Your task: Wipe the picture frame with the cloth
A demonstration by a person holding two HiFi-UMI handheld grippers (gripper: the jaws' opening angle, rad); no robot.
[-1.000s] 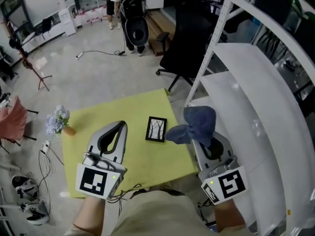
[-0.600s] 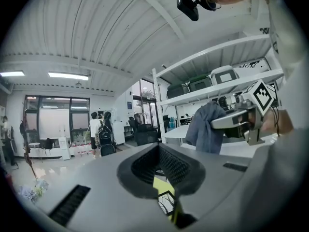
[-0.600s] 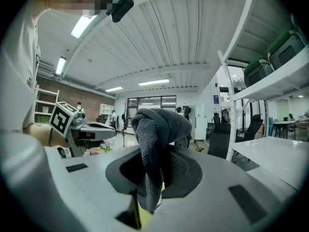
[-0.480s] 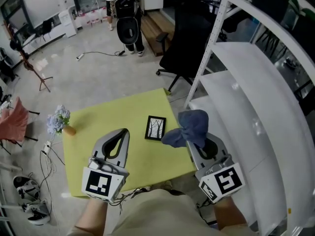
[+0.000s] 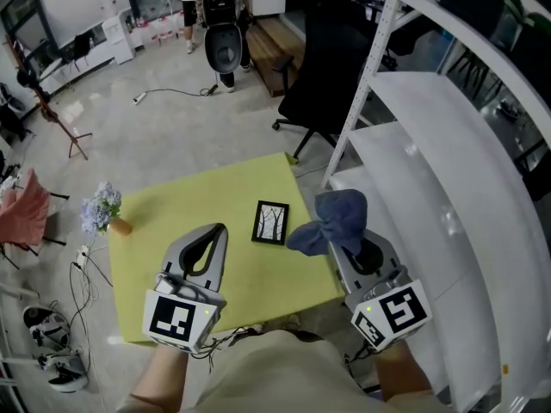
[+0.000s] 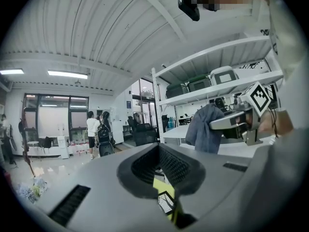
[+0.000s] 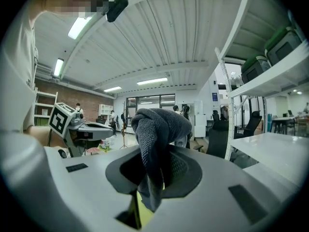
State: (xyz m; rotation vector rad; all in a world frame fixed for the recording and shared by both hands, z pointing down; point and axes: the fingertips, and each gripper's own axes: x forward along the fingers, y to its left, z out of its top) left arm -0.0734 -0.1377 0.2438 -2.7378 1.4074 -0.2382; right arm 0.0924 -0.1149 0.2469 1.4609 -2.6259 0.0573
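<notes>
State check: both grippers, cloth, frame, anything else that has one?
left gripper: shut, nothing between the jaws, above the table.
right gripper: shut on the cloth.
cloth: bunched, clamped at one end, the rest standing up past the jaws; not on the frame.
picture frame: lying flat, face up, on the yellow table; neither gripper touches it.
flowers: at the table's left edge; upright or not, cannot tell.

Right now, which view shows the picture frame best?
Head view: the whole picture frame shows, lying flat on the yellow tabletop, unobstructed. Left gripper view catches only a sliver of it through the gap between its jaws. Right gripper view shows none of it; the cloth fills the jaws.
</notes>
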